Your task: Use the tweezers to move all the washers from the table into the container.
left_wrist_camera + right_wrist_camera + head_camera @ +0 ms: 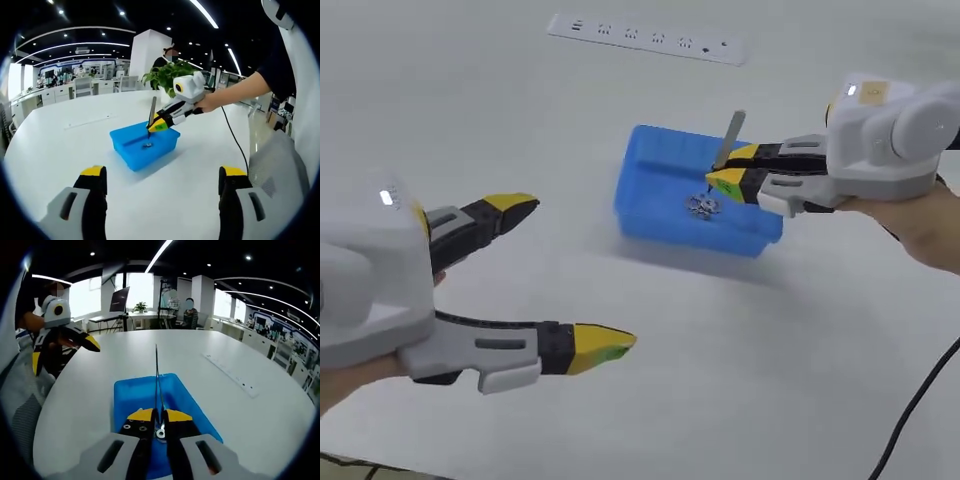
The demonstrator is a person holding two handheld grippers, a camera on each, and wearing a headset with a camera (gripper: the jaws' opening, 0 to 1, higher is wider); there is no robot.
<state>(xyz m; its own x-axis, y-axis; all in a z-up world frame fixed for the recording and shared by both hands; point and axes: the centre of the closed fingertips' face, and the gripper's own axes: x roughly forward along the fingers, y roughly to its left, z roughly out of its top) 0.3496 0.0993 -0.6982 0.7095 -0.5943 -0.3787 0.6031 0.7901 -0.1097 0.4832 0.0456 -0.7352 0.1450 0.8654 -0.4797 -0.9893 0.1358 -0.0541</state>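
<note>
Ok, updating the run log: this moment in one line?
right gripper shut on tweezers over blue container | washers inside | left gripper open

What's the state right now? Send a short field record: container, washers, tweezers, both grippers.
container: blue, on the white table
washers: small cluster lying inside the container
right gripper: jaws shut on the tweezers, above the container
tweezers: tips pointing down toward the washers
left gripper: jaws open, empty, apart from the container
power strip: beyond the container
</note>
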